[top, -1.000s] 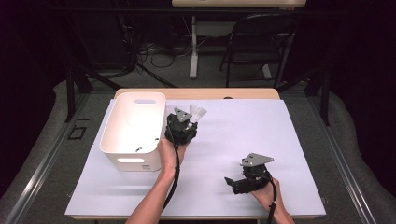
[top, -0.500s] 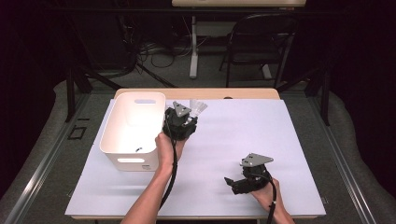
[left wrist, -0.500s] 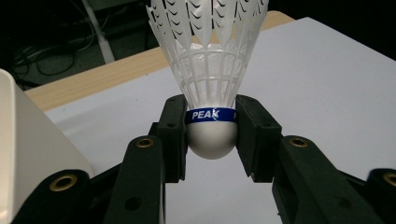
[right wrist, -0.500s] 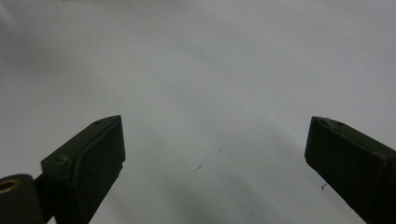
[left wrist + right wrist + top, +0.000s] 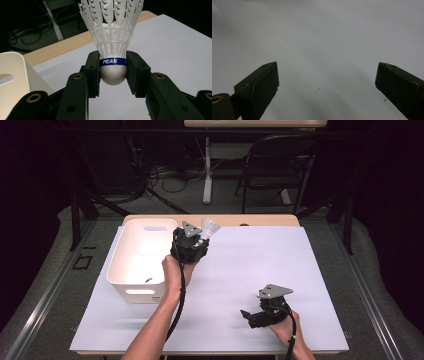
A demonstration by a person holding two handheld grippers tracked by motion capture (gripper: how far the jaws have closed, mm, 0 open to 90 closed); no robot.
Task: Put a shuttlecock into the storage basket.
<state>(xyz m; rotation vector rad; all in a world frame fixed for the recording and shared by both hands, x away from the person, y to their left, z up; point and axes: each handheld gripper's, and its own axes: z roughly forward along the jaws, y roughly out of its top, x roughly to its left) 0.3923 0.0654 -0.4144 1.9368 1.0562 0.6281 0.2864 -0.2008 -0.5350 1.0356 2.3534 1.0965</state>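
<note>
White shuttlecock (image 5: 113, 37) sits clenched in left tongs (image 5: 113, 72); right tongs (image 5: 327, 82) gape, released.

A lab — dark curtains, floor cables (image 5: 165, 175), white-covered table (image 5: 280, 265), folding chair (image 5: 277, 167).

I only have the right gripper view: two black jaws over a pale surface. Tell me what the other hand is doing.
Observer: The left gripper is clamped on the cork of a white shuttlecock, skirt pointing away from the jaws.
Operator: Read me any marking on it.
Observer: A blue band round the cork reads PEAK.
Operator: Say where that hand is on the table.
Observer: In the high view it is just beside the right wall of a white bin, near the table's far edge.
</note>
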